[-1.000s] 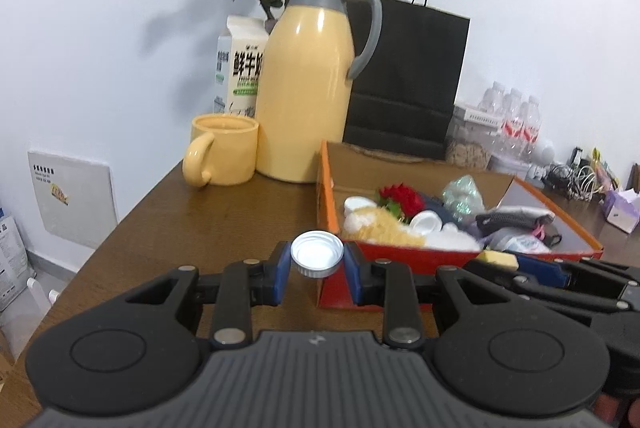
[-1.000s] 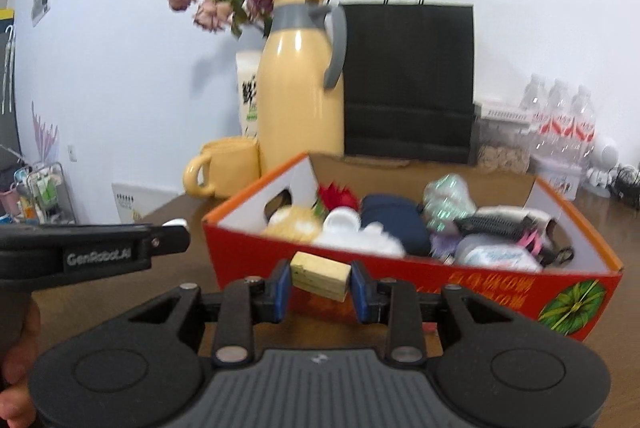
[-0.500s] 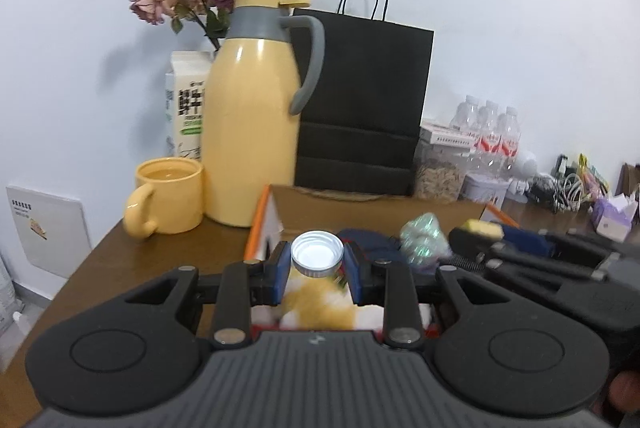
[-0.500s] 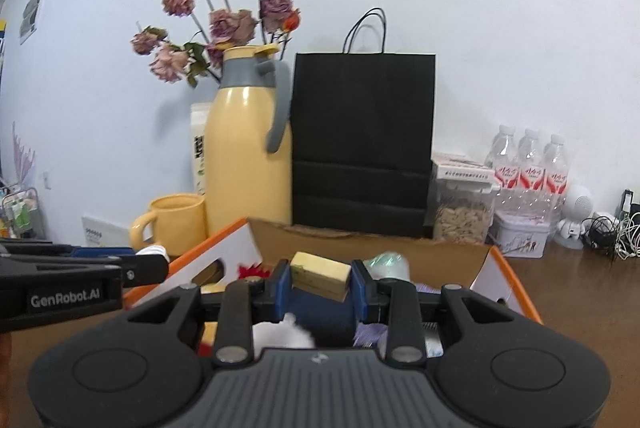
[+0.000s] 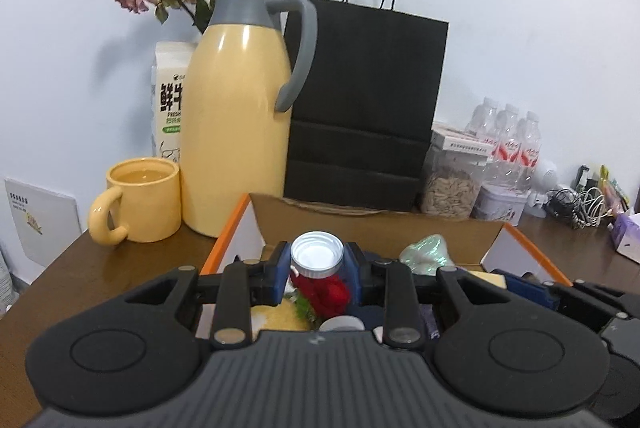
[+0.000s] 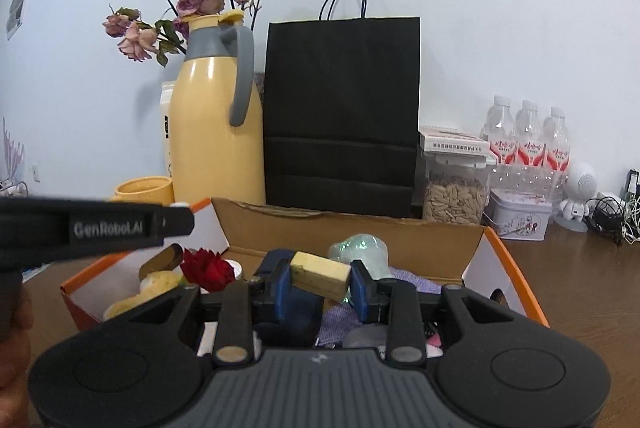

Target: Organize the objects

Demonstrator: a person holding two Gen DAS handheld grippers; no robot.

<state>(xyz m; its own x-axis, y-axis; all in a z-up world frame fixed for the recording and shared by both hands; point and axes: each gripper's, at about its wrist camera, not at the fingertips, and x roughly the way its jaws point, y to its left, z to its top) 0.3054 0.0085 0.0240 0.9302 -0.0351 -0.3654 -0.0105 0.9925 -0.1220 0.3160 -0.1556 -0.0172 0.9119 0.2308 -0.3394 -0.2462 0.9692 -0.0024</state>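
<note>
Brown wooden table (image 5: 120, 268), glossy top. Landmark: yellow thermos jug (image 5: 238, 116), standing at the back by the wall.
- Yellow mug (image 5: 138, 200) just left of the jug, handle toward the camera.
- Milk carton (image 5: 170, 100) behind the jug, on its left.
- Black paper bag (image 5: 362, 108) touching the jug's right side.
- Orange-edged cardboard box (image 6: 516, 268) in front of the jug.
- Farther right of the jug: seed jar (image 6: 454, 188), water bottles (image 6: 528, 140), tin (image 6: 520, 220), tangled cables (image 6: 612, 216).

Both grippers now above box (image 5: 236, 220)
</note>
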